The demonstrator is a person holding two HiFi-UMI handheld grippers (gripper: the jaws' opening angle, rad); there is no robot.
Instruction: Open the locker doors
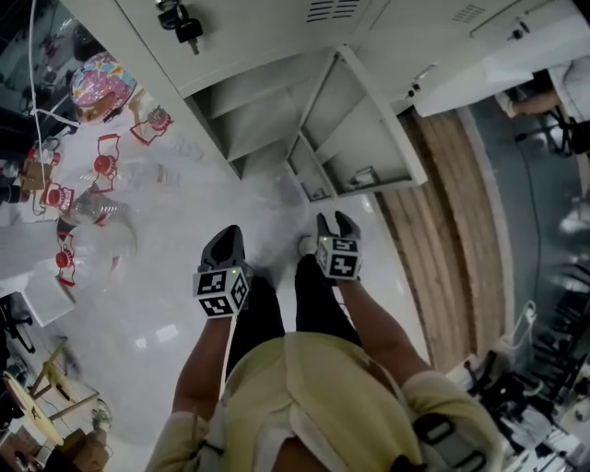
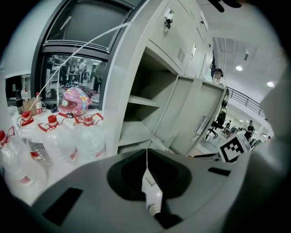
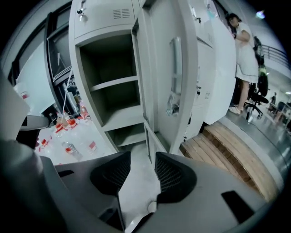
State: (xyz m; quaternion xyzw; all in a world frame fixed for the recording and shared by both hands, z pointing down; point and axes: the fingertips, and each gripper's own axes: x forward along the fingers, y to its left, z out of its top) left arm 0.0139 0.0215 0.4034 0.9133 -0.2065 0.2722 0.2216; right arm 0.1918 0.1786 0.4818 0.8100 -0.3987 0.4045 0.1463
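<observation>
Locker [image 1: 263, 115]: one compartment stands open with bare shelves, its door [image 1: 355, 129] swung out to the right; the keyed door [image 1: 230, 28] above looks shut, so the task is judged part done. Left gripper [image 1: 226, 241]: jaws pressed together on nothing, held low over the floor, apparently idle. Right gripper [image 1: 336, 228]: jaws apart and empty, pointed toward the open door, probably readied for another handle.

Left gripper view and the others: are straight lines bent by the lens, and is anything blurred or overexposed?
Left gripper view: the locker's side wall bows strongly, corners are black, and the ceiling lamp blows out. Right gripper view: the open door curves too, yet is sharp. Head view: the water bottles at left look smeared; the floor shows soft glare.
</observation>
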